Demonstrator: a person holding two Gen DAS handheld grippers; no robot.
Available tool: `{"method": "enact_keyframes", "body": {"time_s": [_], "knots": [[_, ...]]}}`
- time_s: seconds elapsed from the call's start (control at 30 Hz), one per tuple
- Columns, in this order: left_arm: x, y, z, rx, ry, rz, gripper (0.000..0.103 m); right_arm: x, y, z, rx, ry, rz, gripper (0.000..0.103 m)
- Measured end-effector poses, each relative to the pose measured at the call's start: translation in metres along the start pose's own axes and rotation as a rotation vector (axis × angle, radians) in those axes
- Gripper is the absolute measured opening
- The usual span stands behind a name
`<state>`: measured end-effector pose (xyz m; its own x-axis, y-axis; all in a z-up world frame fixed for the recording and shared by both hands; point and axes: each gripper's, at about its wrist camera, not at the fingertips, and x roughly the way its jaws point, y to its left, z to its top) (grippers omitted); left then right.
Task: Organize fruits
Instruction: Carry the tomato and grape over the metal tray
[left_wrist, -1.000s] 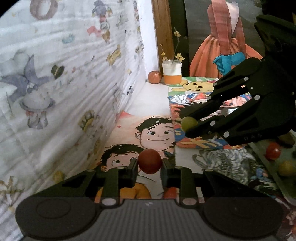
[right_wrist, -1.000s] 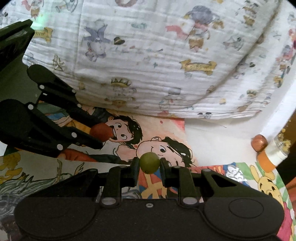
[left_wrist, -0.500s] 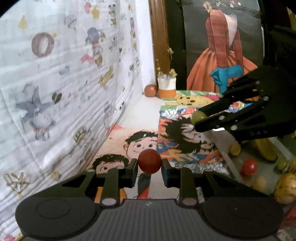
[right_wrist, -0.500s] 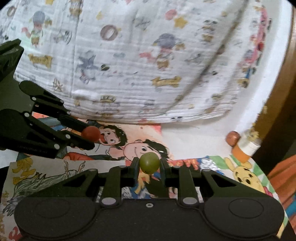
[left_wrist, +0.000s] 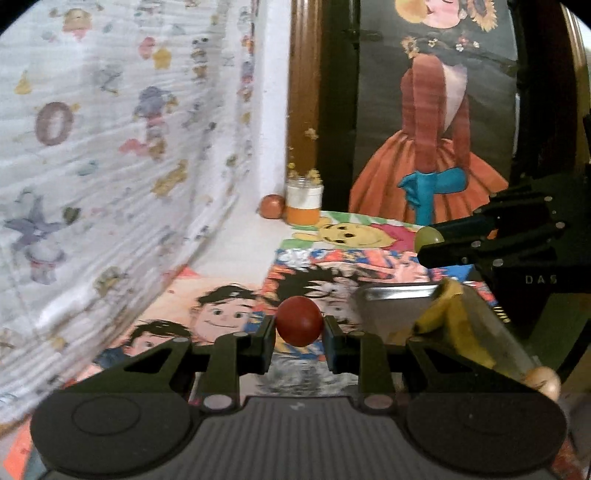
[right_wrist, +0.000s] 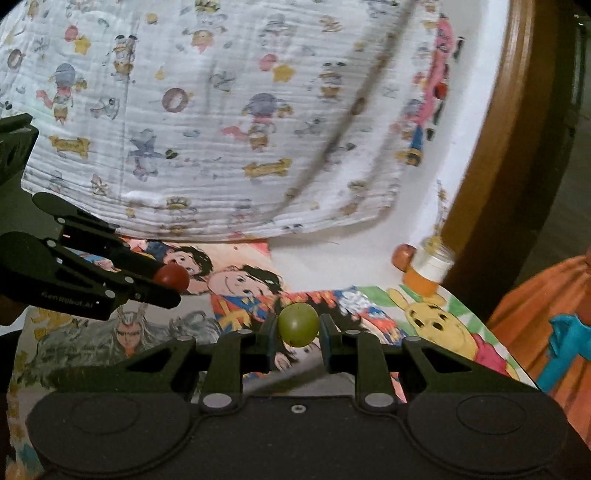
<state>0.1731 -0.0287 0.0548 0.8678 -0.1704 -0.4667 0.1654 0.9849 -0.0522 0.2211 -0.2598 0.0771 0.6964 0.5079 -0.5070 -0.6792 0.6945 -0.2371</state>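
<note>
Left gripper (left_wrist: 299, 328) clenched on red fruit (left_wrist: 299, 322), held above cartoon mat (left_wrist: 221, 314). Right gripper (right_wrist: 297, 328) clenched on green fruit (right_wrist: 297, 324). Metal tray (left_wrist: 399, 291) at 2 o'clock of red fruit. Jar (left_wrist: 303, 205) at 12 o'clock, far.

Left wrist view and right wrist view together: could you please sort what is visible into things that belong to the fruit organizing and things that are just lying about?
Part of the job:
- left gripper, shut on the red fruit
- right gripper, shut on the green fruit
- metal tray
- banana lying in it

Just lying about:
- jar with dried yellow flowers
- brown round object beside the jar
- cartoon-print cloth
- picture mats
</note>
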Motion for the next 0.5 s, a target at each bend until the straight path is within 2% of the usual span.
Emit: {"method": "enact_keyframes", "body": {"time_s": [0.23,0.5], "knots": [[0.010,-0.037,-0.006,0.022,0.039,-0.089,0.030,-0.017,-0.012,-0.039,0.052,0.024,-0.046,0.025],[0.021,-0.067,-0.010,0.047,0.077,-0.144,0.030,-0.027,-0.025,-0.074,0.124,0.033,-0.106,0.025]]}}
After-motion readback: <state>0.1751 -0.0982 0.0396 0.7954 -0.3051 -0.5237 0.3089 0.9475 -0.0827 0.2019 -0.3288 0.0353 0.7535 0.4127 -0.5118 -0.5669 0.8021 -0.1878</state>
